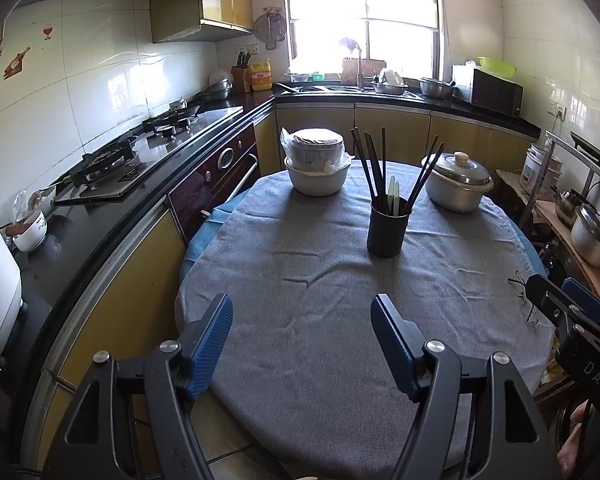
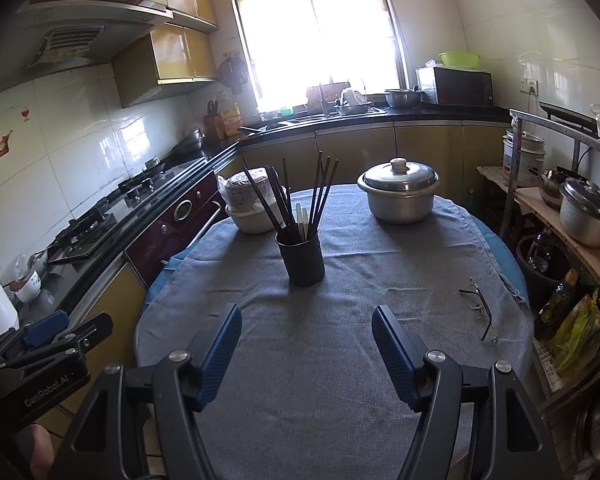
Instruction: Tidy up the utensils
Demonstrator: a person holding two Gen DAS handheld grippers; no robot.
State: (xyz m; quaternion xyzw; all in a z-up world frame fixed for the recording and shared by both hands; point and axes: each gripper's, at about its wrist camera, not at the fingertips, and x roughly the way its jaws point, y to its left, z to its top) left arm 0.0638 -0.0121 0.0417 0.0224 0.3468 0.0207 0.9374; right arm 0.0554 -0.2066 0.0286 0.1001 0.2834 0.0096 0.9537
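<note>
Chopsticks (image 1: 374, 168) stand splayed in the dark holder (image 1: 387, 228) at centre frame on the bench (image 1: 320, 320), while left gripper (image 1: 302, 344) and right gripper (image 2: 306, 350) hover spread and empty in the lower frame, so a careless reach probably tips the holder.

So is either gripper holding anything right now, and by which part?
Nothing is held. The left gripper and right gripper are both open over the table.

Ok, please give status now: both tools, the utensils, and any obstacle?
Left tool open, right tool open, both empty. Chopsticks upright in black holder. Eyeglasses lie right on cloth.
</note>
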